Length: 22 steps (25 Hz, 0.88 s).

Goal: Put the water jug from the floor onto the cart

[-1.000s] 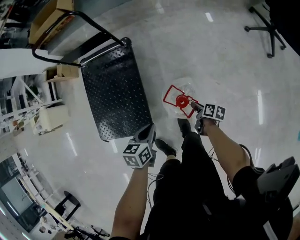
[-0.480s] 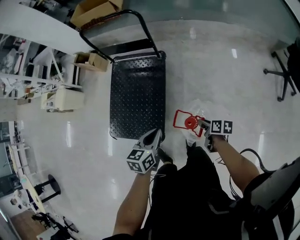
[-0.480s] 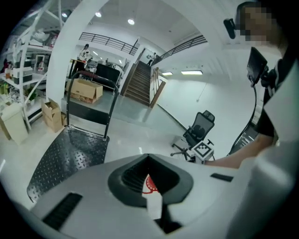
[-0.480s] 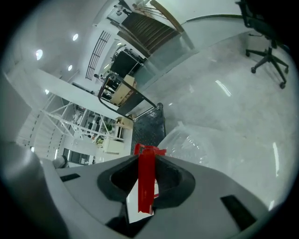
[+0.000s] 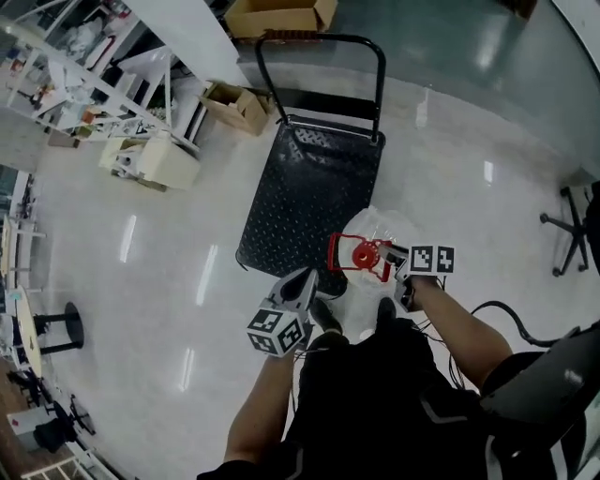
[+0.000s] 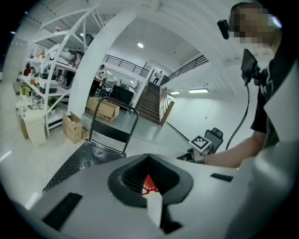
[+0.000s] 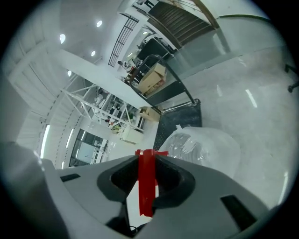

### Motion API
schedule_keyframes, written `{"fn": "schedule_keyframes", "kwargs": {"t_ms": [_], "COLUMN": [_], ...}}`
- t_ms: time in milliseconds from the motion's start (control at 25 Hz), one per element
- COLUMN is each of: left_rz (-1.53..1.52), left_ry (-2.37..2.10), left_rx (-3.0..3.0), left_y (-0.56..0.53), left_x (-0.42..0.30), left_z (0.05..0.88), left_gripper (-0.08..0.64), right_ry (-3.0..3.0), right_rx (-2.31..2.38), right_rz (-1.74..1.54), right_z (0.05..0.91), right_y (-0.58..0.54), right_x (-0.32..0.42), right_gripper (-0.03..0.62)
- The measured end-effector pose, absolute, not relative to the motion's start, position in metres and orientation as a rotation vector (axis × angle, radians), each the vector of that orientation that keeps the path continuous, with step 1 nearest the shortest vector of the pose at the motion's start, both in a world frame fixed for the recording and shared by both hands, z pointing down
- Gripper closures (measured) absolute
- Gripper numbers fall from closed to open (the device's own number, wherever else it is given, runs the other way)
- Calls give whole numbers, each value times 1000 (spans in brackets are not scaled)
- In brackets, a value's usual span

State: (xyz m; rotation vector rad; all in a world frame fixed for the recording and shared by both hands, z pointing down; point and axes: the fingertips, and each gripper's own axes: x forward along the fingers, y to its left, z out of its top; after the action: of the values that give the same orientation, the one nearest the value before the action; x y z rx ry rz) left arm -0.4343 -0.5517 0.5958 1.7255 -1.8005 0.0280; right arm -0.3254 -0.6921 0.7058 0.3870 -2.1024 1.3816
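Water jug is a clear, round-bodied bottle wrapped in crinkly film, with a red cap and a red handle on top. It hangs from my right tongs over the near right corner of the cart, partly past the deck's right edge and above the floor. From above I can't tell whether the base of the water jug touches the deck. My right tongs are clamped on the flat red strip of the handle, which stands upright between the tips. My left tongs are closed, tips together with nothing in them, just off the cart's near edge. Beyond the cart's push bar sits an open cardboard box, its inside out of my sight.
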Motion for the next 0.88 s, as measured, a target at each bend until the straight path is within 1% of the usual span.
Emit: {"fn": "schedule_keyframes", "kwargs": {"t_ms": [160, 360, 600, 720, 880], "left_rz": [-18, -34, -47, -58, -73], "left_ry": [-1887, -1959, -2015, -2023, -2023], "left_rx": [1655, 1553, 1468, 1433, 1402], "left_y": [-503, -444, -387, -365, -348], "left_x": [-493, -562, -619, -634, -642], "left_z": [590, 594, 604, 613, 623], "left_gripper": [560, 560, 560, 560, 560], "right_ry": [-2143, -2148, -2133, -2117, -2087], "right_rx": [293, 203, 123, 118, 140], "right_rz": [1364, 1365, 1377, 1379, 1369], "right_z": [692, 697, 718, 734, 759], "right_y": [-668, -631, -586, -570, -560], "right_x": [-419, -537, -656, -692, -702], "right_gripper": [502, 502, 502, 502, 502]}}
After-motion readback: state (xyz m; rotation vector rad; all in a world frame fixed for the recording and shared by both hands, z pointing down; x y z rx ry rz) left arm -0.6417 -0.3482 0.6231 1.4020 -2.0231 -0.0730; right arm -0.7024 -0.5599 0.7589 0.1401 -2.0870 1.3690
